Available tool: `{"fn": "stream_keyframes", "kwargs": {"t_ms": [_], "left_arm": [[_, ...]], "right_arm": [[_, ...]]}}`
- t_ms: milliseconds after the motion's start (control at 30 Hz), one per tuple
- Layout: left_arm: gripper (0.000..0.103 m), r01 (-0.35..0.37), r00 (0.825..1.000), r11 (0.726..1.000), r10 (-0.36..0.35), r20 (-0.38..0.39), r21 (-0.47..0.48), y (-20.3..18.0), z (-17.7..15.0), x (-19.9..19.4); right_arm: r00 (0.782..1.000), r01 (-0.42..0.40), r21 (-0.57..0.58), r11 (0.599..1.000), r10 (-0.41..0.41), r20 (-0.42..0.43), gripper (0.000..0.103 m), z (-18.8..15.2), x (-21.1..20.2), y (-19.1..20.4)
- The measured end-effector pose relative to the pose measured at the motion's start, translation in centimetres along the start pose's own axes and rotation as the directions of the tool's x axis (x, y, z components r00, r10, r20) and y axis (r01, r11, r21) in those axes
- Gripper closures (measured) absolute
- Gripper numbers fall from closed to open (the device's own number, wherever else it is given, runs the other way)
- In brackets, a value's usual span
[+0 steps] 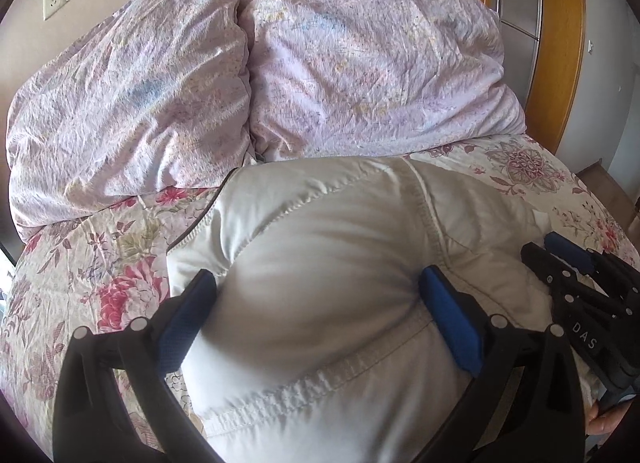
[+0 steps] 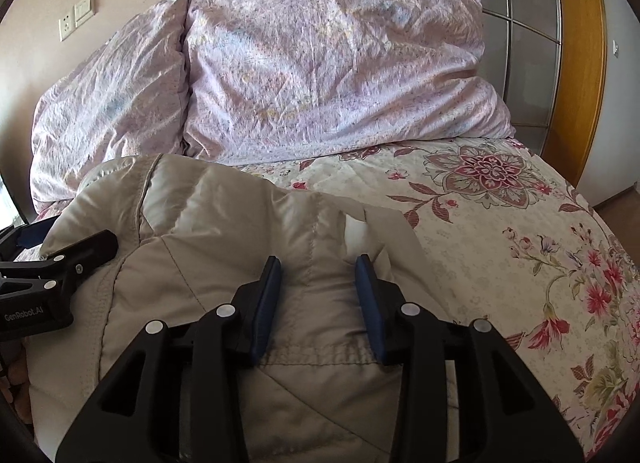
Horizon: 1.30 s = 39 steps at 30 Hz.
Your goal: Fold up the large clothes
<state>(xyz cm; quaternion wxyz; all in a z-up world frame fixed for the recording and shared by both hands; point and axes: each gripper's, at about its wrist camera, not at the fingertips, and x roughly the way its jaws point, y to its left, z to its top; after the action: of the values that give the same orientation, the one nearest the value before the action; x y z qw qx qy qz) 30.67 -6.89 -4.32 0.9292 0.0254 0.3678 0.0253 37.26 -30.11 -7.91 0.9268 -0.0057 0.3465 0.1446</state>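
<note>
A pale grey-white puffy jacket (image 1: pixel 320 255) lies bunched on the floral bedsheet (image 1: pixel 80 263). My left gripper (image 1: pixel 316 287) is open wide, its blue-padded fingers (image 1: pixel 448 315) pressed down either side of a puffed panel of the jacket. My right gripper (image 2: pixel 318 267) is open, its fingers straddling a fold of the jacket (image 2: pixel 224 239) near its right edge. The right gripper shows at the right edge of the left wrist view (image 1: pixel 560 255). The left gripper's black finger (image 2: pixel 80 251) shows at the left of the right wrist view.
Two pink-lilac crumpled pillows or a folded duvet (image 1: pixel 320 63) lie at the head of the bed against the wall. The floral sheet (image 2: pixel 500 223) stretches to the right of the jacket. A wooden-framed wardrobe (image 2: pixel 576 63) stands at the right.
</note>
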Motion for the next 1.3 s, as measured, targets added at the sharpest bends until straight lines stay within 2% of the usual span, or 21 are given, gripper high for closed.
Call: {"fn": "stream_keyframes", "kwargs": {"t_ms": [400,900,1033,1067,1133,1200,1300], "left_arm": [[0.002,0.041,0.999,0.999,-0.041,-0.004,-0.032,0.3,-0.3,1.1],[0.002,0.054,0.999,0.997,-0.055,0.000,-0.047,0.4,-0.2,1.1],[0.002,0.083,0.997,0.993,-0.082,0.009,-0.080,1.5,-0.3,-0.4],[0.002,0.103,0.995,0.990,-0.102,0.015,-0.099,2.2,-0.5,-1.2],[0.002,0.156,0.988,0.979,-0.155,0.020,-0.132,3.6,-1.0,-2.7],[0.002,0.220,0.975,0.962,-0.222,0.004,-0.162,5.2,-1.6,-3.7],[0.002,0.253,0.964,0.946,-0.264,-0.027,-0.203,7.4,-2.5,-4.2]], "right_arm": [[1.000,-0.030,0.036,0.999,0.030,0.009,0.063,-0.5,0.3,-0.6],[0.998,-0.055,0.056,0.997,0.055,0.004,0.062,-0.4,0.4,-1.0],[0.995,-0.082,0.068,0.994,0.086,-0.053,0.061,0.4,0.4,-1.3],[0.993,-0.089,0.073,0.993,0.095,-0.075,0.059,0.7,0.1,-1.4],[0.985,-0.128,0.101,0.987,0.138,-0.102,0.042,1.2,-0.9,-2.2],[0.977,-0.168,0.148,0.974,0.185,-0.109,0.004,1.6,-2.2,-3.4],[0.966,-0.206,0.230,0.951,0.236,-0.109,0.001,2.1,-3.9,-6.2]]}}
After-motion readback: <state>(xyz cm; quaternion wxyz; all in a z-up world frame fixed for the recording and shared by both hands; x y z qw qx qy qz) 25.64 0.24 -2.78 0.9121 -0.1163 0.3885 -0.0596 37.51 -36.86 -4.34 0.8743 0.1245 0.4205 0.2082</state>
